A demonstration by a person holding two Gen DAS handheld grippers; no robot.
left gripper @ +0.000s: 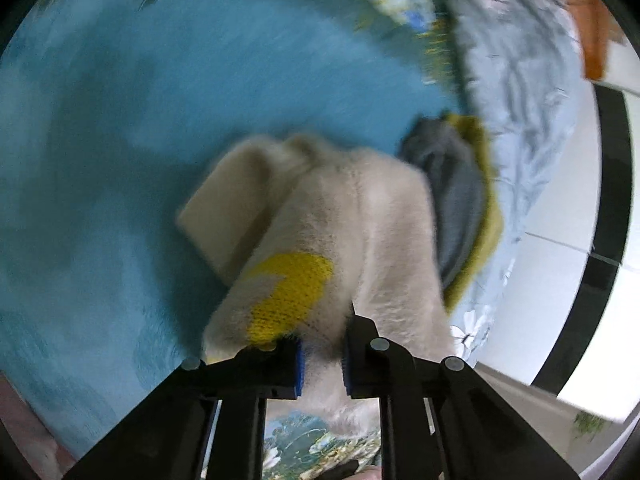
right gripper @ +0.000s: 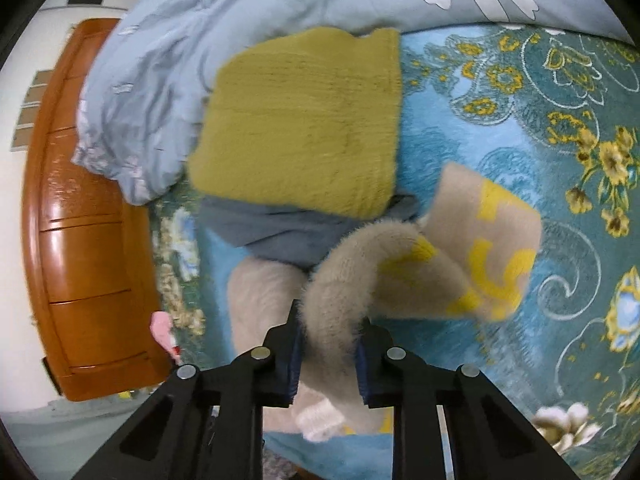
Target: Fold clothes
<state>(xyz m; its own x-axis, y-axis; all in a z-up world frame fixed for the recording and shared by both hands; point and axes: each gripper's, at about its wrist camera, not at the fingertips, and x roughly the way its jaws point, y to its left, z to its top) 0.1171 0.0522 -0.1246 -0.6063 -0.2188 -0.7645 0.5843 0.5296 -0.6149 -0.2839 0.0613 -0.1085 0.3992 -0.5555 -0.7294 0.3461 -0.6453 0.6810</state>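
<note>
Both grippers [left gripper: 323, 354] [right gripper: 329, 354] gripping beige sweater [right gripper: 472, 248]

The left gripper [left gripper: 323, 354] and the right gripper [right gripper: 329, 354] each point forward and down, black jaws pressed in on a fold of the fuzzy cream sweater [left gripper: 360, 216] between their blue pads.

A blue blanket [right gripper: 560, 184] with yellow and white flowers fills the right side and centre of the right wrist view, and shows blurred across the left of the left wrist view. A pale blue quilt [right gripper: 168, 60] with large white petals lies bunched along the top and upper left. At the left edge stands an orange-brown wooden cabinet [right gripper: 80, 240] with drawer lines. A small pink object [right gripper: 162, 330], too blurred to identify, sits just beside its lower right. White floor tiles [left gripper: 560, 240] cross the right of the left wrist view.
</note>
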